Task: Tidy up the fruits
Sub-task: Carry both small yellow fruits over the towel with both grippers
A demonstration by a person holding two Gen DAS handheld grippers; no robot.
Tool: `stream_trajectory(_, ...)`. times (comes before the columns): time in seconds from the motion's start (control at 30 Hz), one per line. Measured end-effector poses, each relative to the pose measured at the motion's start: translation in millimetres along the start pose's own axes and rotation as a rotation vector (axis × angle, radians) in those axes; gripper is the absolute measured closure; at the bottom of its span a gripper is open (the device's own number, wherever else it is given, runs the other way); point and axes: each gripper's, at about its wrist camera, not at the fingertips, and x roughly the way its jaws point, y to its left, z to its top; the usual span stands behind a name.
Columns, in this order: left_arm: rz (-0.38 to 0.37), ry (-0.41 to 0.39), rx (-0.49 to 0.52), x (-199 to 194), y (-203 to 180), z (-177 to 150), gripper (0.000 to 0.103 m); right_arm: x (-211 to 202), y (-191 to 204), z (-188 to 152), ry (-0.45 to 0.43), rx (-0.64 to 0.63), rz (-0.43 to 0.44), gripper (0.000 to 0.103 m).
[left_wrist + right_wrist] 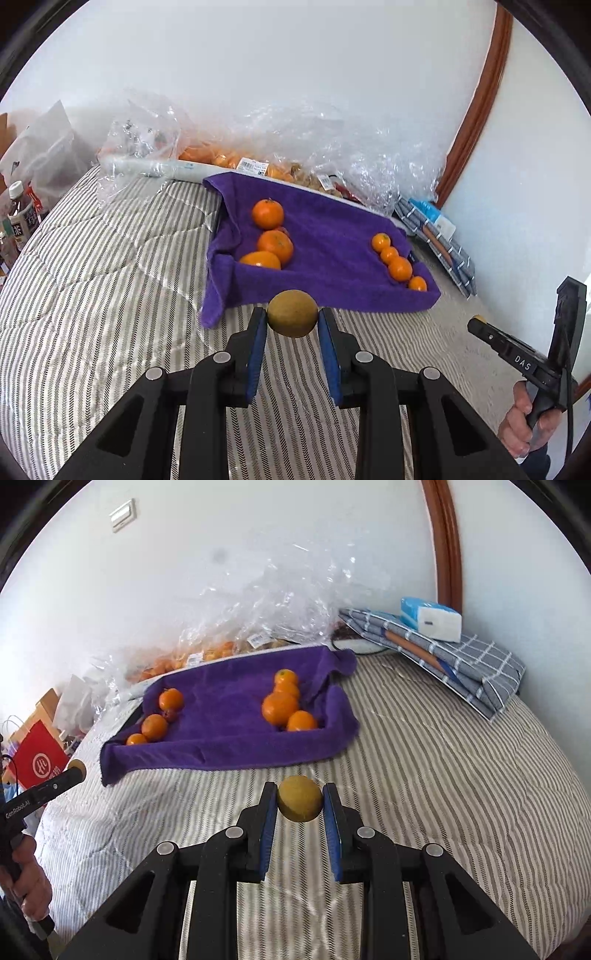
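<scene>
bare purple towel (pixel 332 236) between two orange rows (pixel 271 236) (pixel 399 262), plastic bags (pixel 295 147) crowding behind

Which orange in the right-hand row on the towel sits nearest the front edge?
The small orange at the near end of the four-fruit row on the purple towel. It lies closest to the front fold; the other three line up behind it toward the wall.

Striped bed (pixel 424 746), purple towel (pixel 229 738), folded checked cloth (pixel 461 664), plastic bags (pixel 155 136)

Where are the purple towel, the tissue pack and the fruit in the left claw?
Towel (pixel 332 236), left wrist view, bare middle of the cloth.
Tissue pack (pixel 432 618), right wrist view, its white side.
Fruit (pixel 292 313), left wrist view, centre of its skin.
</scene>
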Motion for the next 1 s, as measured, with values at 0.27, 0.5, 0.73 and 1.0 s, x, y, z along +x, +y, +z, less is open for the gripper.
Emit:
stream_trajectory(0.27, 0.029, -0.034, -0.010, -5, 8, 20, 0.076, 3, 26, 24, -0.023, -0.027, 0.030, 0.078)
stream_trajectory(0.5, 0.034, -0.036, 0.005, 12, 4, 41, 0.076, 23, 37, 47, -0.026, -0.055, 0.039, 0.078)
stream_trajectory(0.73, 0.037, 0.005, 0.023, 57, -3, 58, 0.076, 71, 43, 60, 0.013, -0.074, 0.055, 0.078)
stream_trajectory(1.0, 0.056, 0.098, 0.051, 113, -12, 63, 0.076, 114, 51, 60, 0.077, -0.108, 0.072, 0.078)
